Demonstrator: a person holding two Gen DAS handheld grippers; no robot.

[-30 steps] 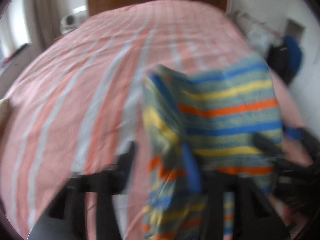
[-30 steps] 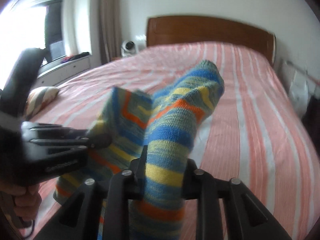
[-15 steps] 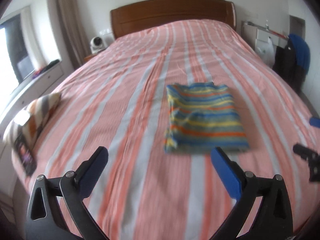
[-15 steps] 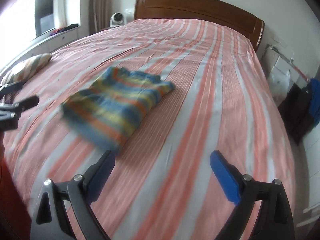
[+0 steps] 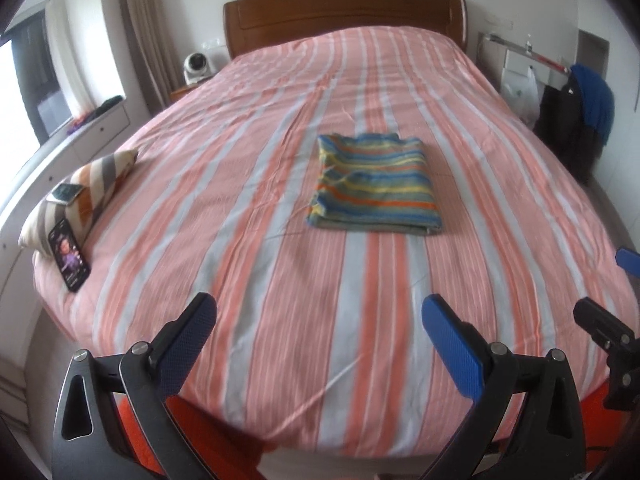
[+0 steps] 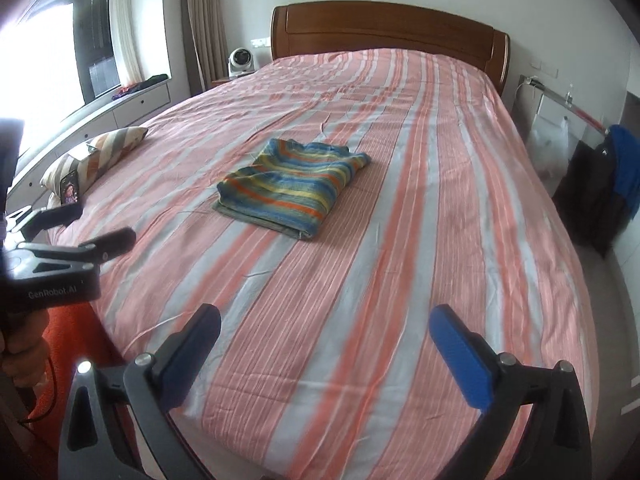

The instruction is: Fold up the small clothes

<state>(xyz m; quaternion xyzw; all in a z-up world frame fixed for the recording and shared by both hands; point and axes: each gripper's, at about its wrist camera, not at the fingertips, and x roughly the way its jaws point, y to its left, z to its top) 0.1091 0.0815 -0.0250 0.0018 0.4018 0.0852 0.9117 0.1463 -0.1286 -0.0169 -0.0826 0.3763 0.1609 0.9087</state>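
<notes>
Folded striped garment [image 5: 374, 184] lies flat on bed [image 5: 280, 320], well ahead of left gripper [image 5: 320, 344] and right gripper [image 6: 326, 350]; right gripper's jaws are opening, left's apart, nothing between either.

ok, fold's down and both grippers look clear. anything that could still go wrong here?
1. The folded striped sweater has an uneven far edge and a loose corner; it may spring open.
2. The right gripper, whose jaws are opening, and the open left gripper hang low over the bedspread and could snag it.
3. The phone leaning on the pillow sits near the bed's edge; a tug could drop it.
</notes>
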